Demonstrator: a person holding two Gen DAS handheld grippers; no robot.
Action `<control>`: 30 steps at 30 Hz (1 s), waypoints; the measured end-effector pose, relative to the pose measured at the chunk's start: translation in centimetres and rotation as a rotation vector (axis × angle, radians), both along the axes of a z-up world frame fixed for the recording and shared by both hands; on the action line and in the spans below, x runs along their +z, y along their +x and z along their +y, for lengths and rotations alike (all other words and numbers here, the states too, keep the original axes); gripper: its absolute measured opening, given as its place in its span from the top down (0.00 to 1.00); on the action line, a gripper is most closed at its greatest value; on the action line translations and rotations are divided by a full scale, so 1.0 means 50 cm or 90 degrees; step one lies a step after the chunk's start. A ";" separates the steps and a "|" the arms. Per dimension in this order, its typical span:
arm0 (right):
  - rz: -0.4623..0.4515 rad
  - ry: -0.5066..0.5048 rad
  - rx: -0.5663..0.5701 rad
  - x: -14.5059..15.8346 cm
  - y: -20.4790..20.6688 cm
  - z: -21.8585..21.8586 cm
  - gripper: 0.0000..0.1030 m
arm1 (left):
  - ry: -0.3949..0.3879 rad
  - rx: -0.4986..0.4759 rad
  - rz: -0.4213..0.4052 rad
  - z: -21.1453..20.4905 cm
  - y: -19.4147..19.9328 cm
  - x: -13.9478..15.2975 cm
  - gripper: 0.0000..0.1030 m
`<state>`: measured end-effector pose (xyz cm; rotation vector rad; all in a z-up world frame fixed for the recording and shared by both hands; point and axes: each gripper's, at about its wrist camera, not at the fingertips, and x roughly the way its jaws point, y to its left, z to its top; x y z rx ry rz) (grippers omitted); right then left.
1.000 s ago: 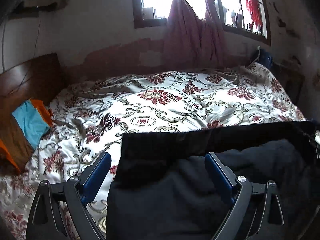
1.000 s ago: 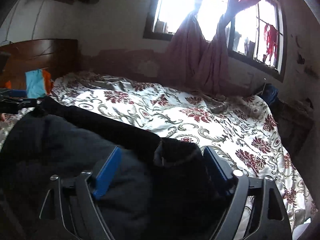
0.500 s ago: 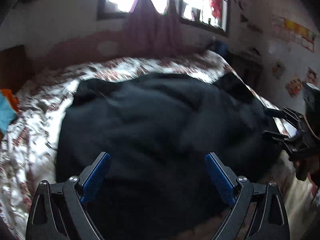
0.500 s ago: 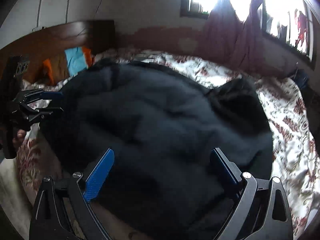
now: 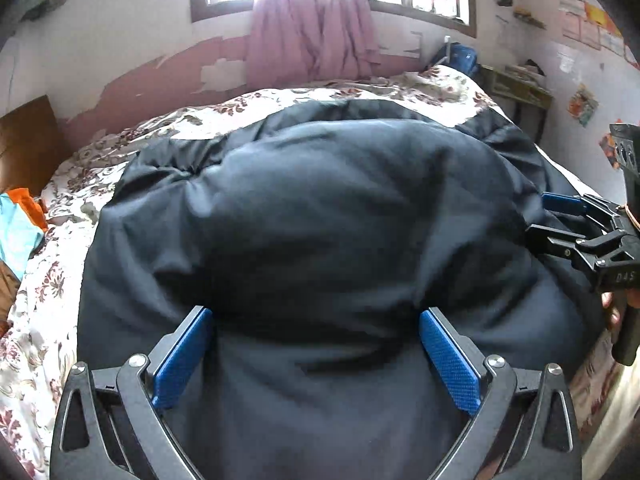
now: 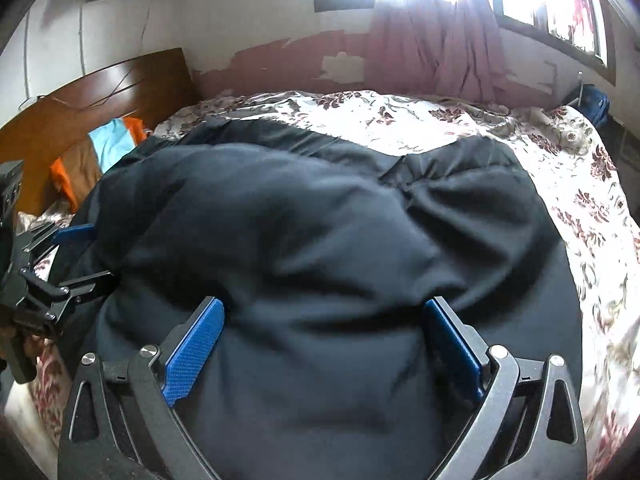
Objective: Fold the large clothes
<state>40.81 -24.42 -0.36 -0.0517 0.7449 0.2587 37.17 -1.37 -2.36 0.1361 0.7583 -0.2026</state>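
Observation:
A large dark navy padded garment (image 5: 320, 208) lies puffed up on the flowered bedspread (image 5: 68, 168), near the bed's front edge. It also fills the right wrist view (image 6: 320, 248). My left gripper (image 5: 316, 344) is open, its blue pads on either side of the cloth near the garment's front left part. My right gripper (image 6: 324, 336) is open the same way over the front right part. Each gripper shows in the other's view, the right one (image 5: 560, 216) at the garment's right edge and the left one (image 6: 80, 252) at its left edge.
A wooden headboard (image 6: 100, 100) stands at the left with turquoise and orange cloth (image 6: 116, 140) in front of it. A wall with a window and pink curtains (image 5: 308, 28) is behind the bed. A small desk (image 5: 516, 88) stands at the right wall.
Both grippers have drawn back toward the bed's front edge and tilted down. The garment, a low strip a second ago, now lies spread and puffed up over the bedspread. The jaws stay open.

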 end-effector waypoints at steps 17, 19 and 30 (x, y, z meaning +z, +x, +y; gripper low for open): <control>0.064 -0.006 -0.082 -0.043 0.212 -0.062 0.05 | -0.087 0.098 0.046 0.083 0.215 0.009 0.00; 0.076 0.017 -0.079 -0.053 0.223 -0.071 0.03 | -0.108 0.092 0.058 0.090 0.234 -0.001 0.00; 0.105 0.106 -0.068 -0.108 0.236 -0.106 0.01 | -0.154 0.070 0.086 0.095 0.287 -0.044 0.00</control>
